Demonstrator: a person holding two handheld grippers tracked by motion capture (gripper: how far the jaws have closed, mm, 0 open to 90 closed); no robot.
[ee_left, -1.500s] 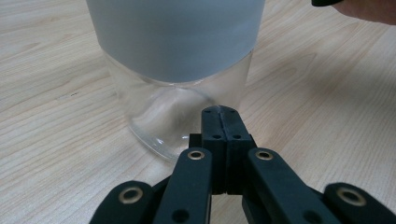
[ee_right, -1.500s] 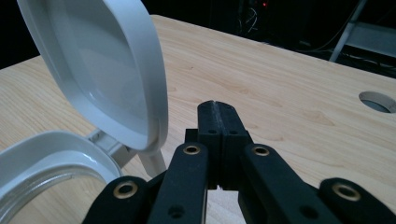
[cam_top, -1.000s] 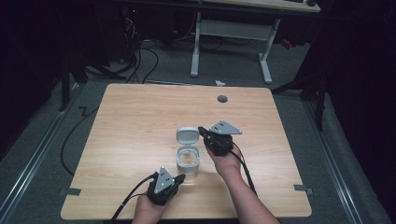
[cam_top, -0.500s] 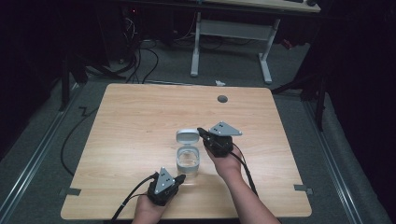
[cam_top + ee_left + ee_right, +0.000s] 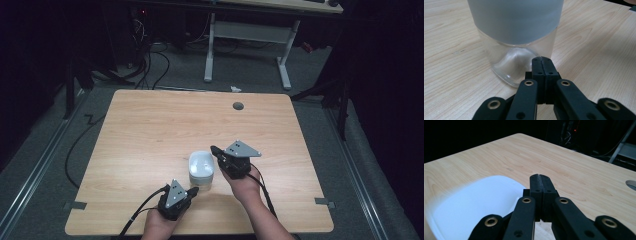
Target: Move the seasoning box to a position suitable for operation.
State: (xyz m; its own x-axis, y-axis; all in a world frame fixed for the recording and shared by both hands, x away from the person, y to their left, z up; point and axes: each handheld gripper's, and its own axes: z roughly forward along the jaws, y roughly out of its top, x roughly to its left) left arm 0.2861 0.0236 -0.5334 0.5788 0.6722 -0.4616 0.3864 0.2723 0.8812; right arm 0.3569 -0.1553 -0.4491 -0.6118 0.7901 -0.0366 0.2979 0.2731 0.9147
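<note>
Left gripper [image 5: 541, 60], jaws pressed together, at container [image 5: 201, 170] base | right gripper [image 5: 541, 178], jaws together, above its white lid [image 5: 474, 202] | container mid-table, near front | likely rigid, slippery, light: grip the sides below the lid.

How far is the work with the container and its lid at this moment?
The white lid already sits on the clear container. Nothing is in hand: the left tool and right tool are both shut and empty. Whether the lid is pressed tight cannot be told.
</note>
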